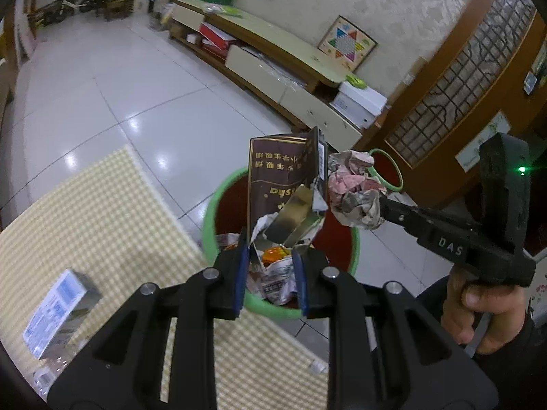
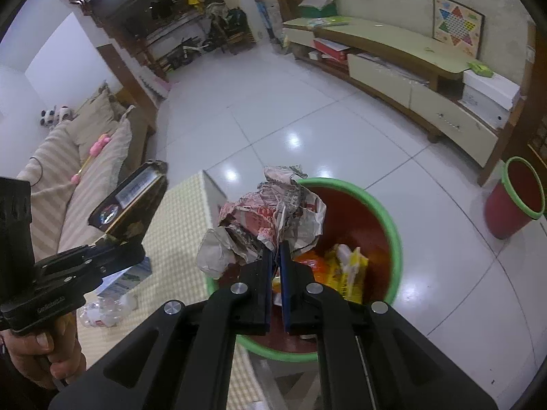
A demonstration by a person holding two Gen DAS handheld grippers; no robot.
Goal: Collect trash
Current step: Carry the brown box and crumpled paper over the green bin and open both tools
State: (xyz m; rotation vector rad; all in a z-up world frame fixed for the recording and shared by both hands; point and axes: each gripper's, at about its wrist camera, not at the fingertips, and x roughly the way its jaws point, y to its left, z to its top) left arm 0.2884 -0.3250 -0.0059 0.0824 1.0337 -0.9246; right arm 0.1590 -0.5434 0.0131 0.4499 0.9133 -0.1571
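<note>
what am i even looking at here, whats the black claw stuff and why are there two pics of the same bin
The black claws are hand-held grippers, one in each of a person's hands, each carrying a wide-angle camera that looks along its two fingers. So the two pictures show the same moment, one from each gripper.

The left gripper pinches a torn dark brown cigarette box. The right gripper pinches a crumpled newspaper ball. Both hang over a red bin with a green rim that already holds wrappers.

Beside the bin is a table with a checked yellow cloth; a small blue and white box lies on it. A second, similar bin stands farther off on the floor.
</note>
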